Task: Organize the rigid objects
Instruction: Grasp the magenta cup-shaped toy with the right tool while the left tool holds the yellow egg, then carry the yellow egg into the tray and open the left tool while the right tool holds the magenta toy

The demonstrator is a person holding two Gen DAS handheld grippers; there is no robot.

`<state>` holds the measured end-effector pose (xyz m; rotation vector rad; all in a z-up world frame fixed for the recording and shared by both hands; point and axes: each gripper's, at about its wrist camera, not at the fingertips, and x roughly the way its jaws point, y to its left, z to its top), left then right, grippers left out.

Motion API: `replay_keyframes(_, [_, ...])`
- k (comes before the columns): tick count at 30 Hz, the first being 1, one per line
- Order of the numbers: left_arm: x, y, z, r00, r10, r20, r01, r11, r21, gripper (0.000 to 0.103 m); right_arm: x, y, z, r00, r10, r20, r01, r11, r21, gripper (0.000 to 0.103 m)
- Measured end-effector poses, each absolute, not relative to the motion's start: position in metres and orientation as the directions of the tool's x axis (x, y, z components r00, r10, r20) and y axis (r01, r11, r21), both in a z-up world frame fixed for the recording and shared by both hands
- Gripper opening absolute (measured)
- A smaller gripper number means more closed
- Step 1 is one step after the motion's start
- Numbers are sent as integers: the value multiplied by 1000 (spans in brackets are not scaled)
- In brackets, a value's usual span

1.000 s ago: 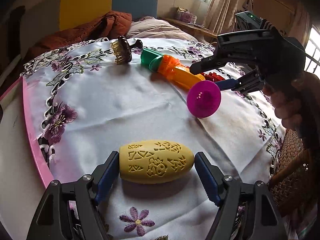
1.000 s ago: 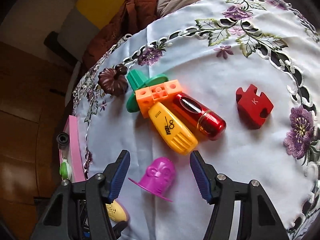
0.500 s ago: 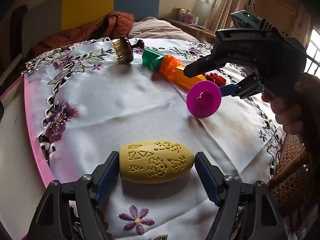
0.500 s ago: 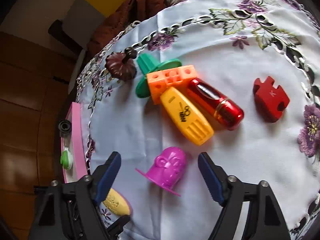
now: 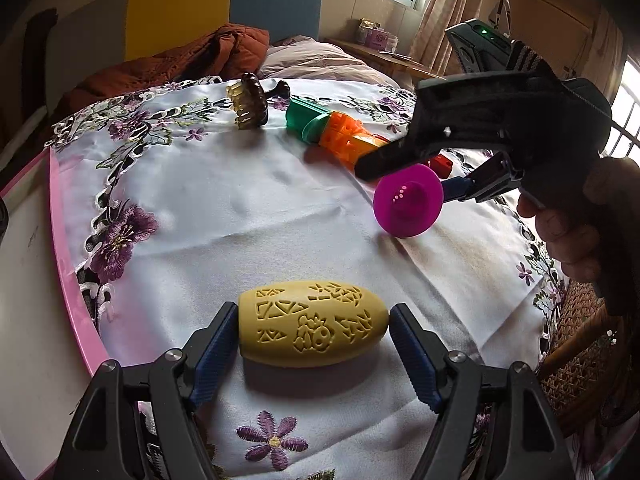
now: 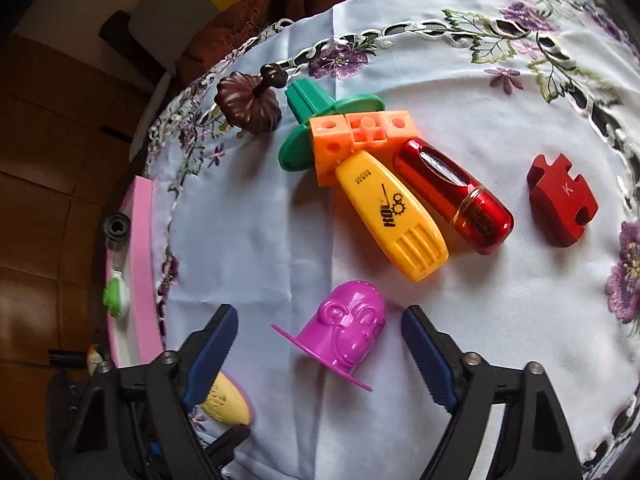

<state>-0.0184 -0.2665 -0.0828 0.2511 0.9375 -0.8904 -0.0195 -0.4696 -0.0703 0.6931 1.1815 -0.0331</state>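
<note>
Left tongs (image 5: 312, 332) set round the yellow egg (image 5: 314, 322) lying on its side near the surface's (image 6: 256, 216) front edge — left pad touching its blunt end, right pad just off the tip. Right tongs (image 6: 320, 340) just closing, half wide, straddling the purple mould (image 6: 344, 332) without touching it, held by a hand (image 5: 576, 236). Beyond the mould, clustered: yellow case (image 6: 390, 216) beside red capsule (image 6: 452, 196), orange block (image 6: 360, 136), green mould (image 6: 320, 128), brown pumpkin (image 6: 250, 100) — red K piece (image 6: 562, 200) apart at right
</note>
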Motion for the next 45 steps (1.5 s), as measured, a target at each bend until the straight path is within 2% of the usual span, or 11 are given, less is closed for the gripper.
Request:
replay_keyframes(1, [-19, -267, -83, 279, -553, -785, 756, 630, -175, 77, -19, -468, -70, 397, 304, -866, 367, 813, 453, 57])
replay_keyframes(2, [-19, -267, -83, 279, -553, -785, 757, 630, -175, 77, -18, -467, -71, 389, 294, -873, 362, 823, 438, 57])
replay_keyframes(6, [-19, -266, -83, 280, -554, -784, 757, 630, -174, 77, -16, -461, -69, 379, 262, -888, 330, 858, 394, 57])
replay_keyframes(17, [-21, -265, -81, 284, -554, -782, 761, 626, -167, 77, -15, -461, -70, 374, 267, -888, 330, 857, 396, 57])
replay_keyframes(23, [-20, -263, -78, 260, -578, -773, 761, 616, -205, 77, -13, -458, -73, 366, 259, -894, 321, 866, 382, 57])
replay_keyframes(31, [-25, -253, -54, 280, -618, -735, 764, 607, -219, 77, -12, -456, -73, 364, 249, -898, 315, 874, 370, 57])
replay_keyframes(40, [-8, -198, -15, 357, -624, -695, 677, 685, -268, 77, -11, -455, -74, 363, 240, -900, 309, 880, 360, 57])
replay_keyframes(45, [17, -144, -11, 432, -558, -708, 555, 784, -279, 77, -11, -455, -74, 363, 239, -900, 308, 881, 358, 57])
